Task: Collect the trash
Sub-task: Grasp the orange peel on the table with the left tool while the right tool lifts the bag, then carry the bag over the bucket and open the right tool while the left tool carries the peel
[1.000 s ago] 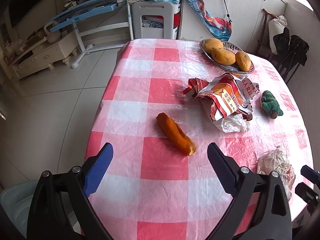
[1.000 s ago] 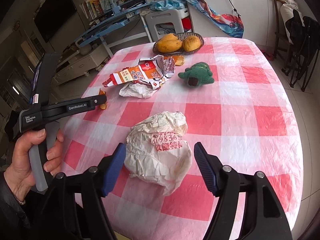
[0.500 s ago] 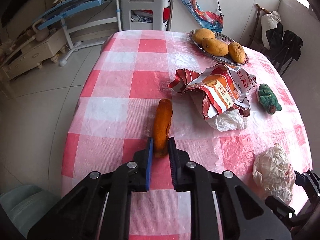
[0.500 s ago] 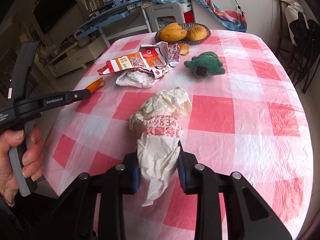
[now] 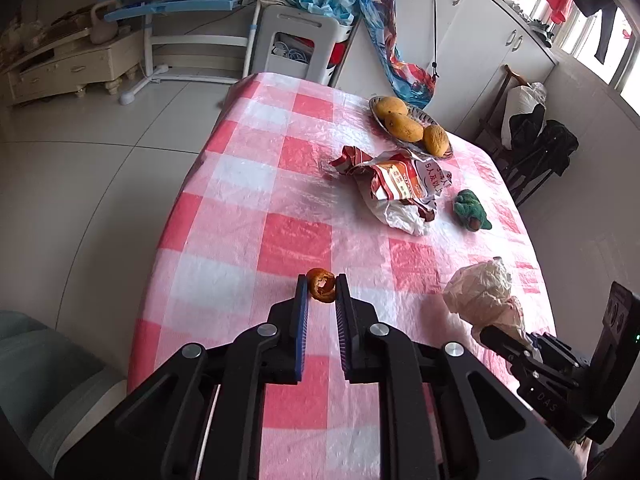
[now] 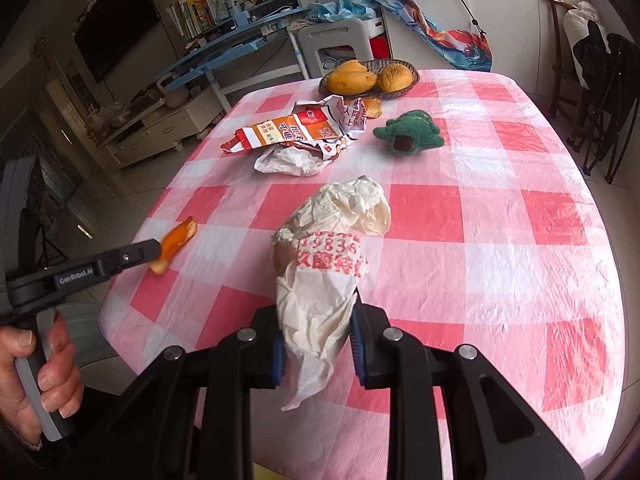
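Observation:
My left gripper is shut on an orange peel, lifted above the near left part of the checked table; the peel also shows sticking out of that gripper in the right wrist view. My right gripper is shut on a crumpled white paper wrapper with red print, held above the table; the same wrapper shows at the right of the left wrist view. A torn red-and-orange snack bag with a white plastic bag under it lies mid-table.
A basket of mangoes stands at the far edge and a green plush toy lies to the right. A grey-green bin sits on the floor at the near left. A chair with dark clothes stands right of the table.
Both grippers went from open to shut, the left on the orange peel and the right on the paper wrapper, and both have lifted their loads off the table.

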`<state>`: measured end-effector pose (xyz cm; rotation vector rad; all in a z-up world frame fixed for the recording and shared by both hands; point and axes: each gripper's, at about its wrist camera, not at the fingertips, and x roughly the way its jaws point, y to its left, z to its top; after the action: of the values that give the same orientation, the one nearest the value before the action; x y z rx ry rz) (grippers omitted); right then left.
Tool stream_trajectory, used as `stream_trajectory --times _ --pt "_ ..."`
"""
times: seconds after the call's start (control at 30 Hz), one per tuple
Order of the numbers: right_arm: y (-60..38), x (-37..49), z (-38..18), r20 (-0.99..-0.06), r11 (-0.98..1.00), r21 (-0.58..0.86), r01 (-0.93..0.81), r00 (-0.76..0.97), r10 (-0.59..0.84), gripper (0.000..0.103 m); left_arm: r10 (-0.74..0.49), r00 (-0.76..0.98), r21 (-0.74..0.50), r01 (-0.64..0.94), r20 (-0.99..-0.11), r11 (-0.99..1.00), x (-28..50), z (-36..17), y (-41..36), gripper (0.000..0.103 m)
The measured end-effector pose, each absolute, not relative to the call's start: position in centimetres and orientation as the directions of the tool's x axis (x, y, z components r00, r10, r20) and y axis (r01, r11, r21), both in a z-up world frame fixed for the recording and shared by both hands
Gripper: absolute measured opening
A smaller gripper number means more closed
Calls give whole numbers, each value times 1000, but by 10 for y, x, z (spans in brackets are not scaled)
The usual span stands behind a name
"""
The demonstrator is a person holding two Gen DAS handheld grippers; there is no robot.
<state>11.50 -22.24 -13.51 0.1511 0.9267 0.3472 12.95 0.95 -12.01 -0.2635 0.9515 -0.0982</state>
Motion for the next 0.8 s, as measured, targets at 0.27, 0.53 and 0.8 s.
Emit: stream_trajectory --times 0.27,0.53,0.8 --pt "-230 103 -136 -745 926 306 -219 551 377 27 -171 467 -218 -47 -867 975 117 -155 4 13" --pt "-234 104 -135 -729 913 346 -215 550 406 29 -112 500 -146 -29 -859 989 111 -149 -1 47" --pt "-235 102 -134 -720 911 349 -218 561 410 29 -30 523 -17 30 -852 999 119 -152 -25 17"
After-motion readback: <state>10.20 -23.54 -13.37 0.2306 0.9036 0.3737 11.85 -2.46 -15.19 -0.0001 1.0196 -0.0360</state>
